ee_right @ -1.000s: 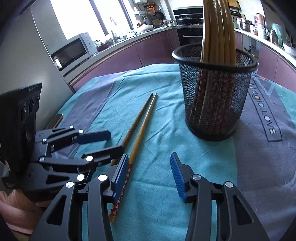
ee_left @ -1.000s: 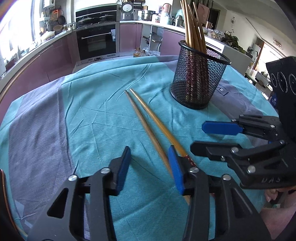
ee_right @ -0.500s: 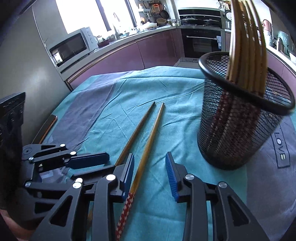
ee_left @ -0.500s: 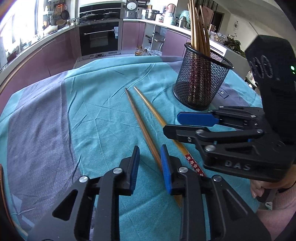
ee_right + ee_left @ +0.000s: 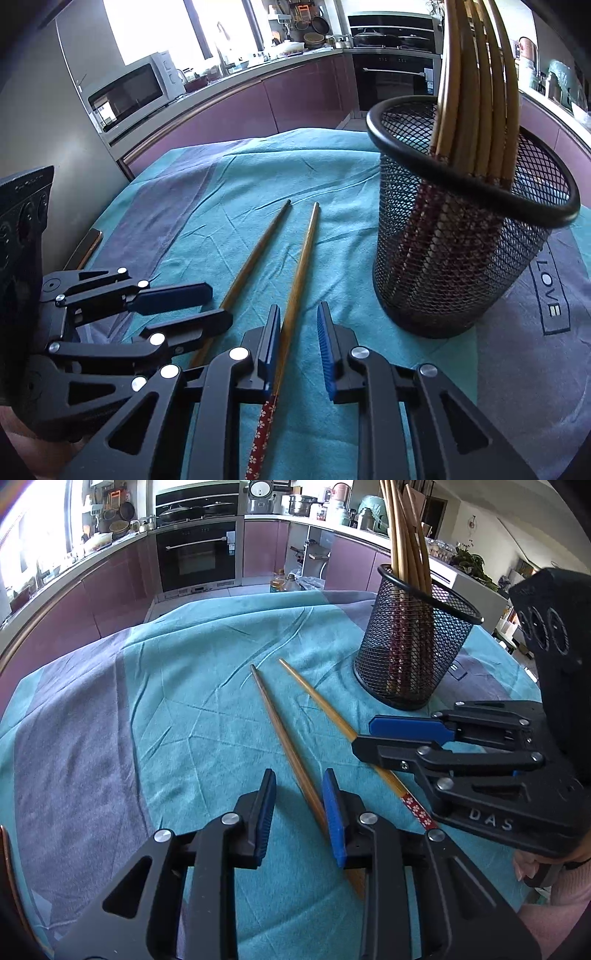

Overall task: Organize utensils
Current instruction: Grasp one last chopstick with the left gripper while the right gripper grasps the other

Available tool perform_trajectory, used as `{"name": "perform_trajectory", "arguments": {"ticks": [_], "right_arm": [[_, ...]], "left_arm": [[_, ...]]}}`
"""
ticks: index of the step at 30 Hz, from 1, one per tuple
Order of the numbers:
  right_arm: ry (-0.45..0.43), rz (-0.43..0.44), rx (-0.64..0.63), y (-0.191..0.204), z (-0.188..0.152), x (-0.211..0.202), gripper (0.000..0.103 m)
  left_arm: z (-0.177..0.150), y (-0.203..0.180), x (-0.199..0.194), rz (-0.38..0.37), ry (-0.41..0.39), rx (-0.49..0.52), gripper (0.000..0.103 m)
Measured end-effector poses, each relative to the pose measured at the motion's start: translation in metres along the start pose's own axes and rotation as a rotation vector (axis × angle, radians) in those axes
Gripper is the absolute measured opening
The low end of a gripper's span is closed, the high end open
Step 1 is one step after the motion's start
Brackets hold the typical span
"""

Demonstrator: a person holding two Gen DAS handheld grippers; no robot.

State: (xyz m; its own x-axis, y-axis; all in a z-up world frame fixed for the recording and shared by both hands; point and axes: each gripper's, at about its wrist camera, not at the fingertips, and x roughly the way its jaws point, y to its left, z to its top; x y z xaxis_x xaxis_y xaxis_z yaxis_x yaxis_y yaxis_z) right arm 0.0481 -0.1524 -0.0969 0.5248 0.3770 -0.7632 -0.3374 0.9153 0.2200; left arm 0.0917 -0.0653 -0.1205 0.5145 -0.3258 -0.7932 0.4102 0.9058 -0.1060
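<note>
Teal cloth (image 5: pixel 207 701) covers the table; two loose chopsticks (image 5: pixel 286 738) lie flat beside the mesh holder (image 5: pixel 413 646). Left gripper (image 5: pixel 299 805) and right gripper (image 5: pixel 297 336) each straddle one, jaws spread. Light, stiff, slippery sticks probably grip best near the thick patterned end.

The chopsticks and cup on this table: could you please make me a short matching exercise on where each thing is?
Things:
1. Dark chopstick
2. Flowered chopstick
3. Mesh cup
4. Chopstick bundle

Places:
a. standing in the cup
b. between the left tongs' pads
c. between the right tongs' pads
d. upright on the cloth

Pairs: 1-b, 2-c, 3-d, 4-a
</note>
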Motion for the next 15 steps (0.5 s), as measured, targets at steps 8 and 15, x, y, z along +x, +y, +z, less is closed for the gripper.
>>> {"name": "perform_trajectory", "arguments": {"ticks": [8,15], "right_arm": [[-0.010,-0.016,0.001,0.004,0.003,0.006,0.018],[-0.019,0.022,0.061,-0.008,-0.001,0.001,0.007]], "left_arm": [[0.010,0.003,0.009,0.009,0.011,-0.028,0.014],[0.012,0.002,0.012,0.013,0.007,-0.072,0.010]]}}
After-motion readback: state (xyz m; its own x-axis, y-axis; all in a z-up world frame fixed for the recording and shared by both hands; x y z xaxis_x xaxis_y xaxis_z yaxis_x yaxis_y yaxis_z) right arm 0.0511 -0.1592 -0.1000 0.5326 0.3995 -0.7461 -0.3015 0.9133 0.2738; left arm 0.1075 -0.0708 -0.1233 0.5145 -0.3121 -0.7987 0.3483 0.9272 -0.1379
